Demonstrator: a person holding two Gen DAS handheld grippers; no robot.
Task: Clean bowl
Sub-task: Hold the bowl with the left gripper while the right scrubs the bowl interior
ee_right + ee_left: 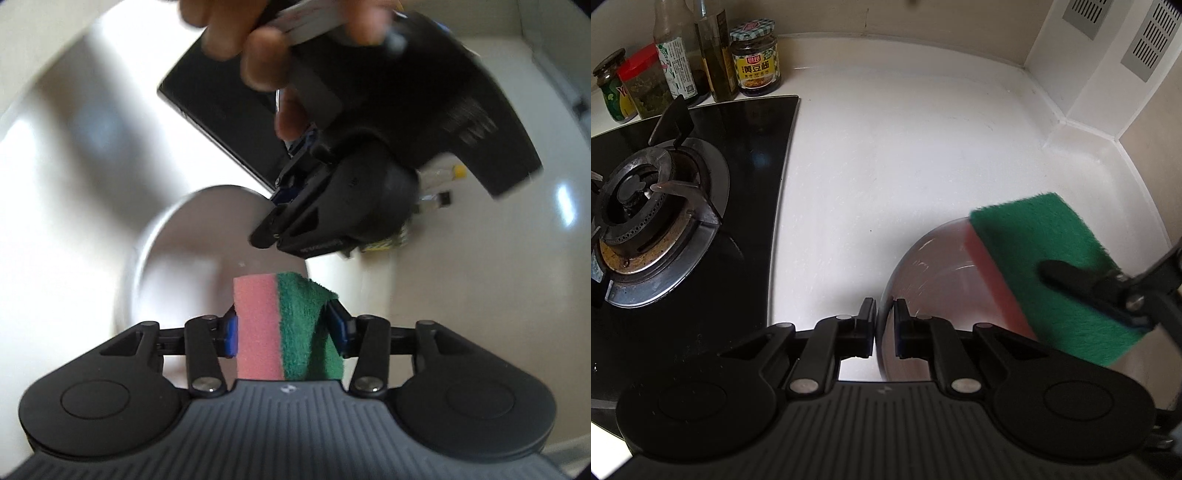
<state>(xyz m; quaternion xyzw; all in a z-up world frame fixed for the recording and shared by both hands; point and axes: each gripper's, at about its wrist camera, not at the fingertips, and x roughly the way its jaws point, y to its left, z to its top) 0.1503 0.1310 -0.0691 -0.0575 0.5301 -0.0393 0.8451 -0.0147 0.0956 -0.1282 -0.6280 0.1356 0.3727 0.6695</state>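
Observation:
A shiny metal bowl (923,273) stands tilted on the white counter, its rim pinched between the two fingers of my left gripper (885,325). My right gripper (282,328) is shut on a pink and green sponge (280,325). In the left wrist view the sponge (1052,266) reaches into the bowl from the right, green side up. In the right wrist view the bowl (192,251) lies just beyond the sponge, with the left gripper (273,236) holding its far rim.
A black gas hob (701,206) with a burner fills the left. Several sauce jars and bottles (753,59) stand at the back left. White counter (905,147) runs to the tiled wall corner (1071,122) at the right.

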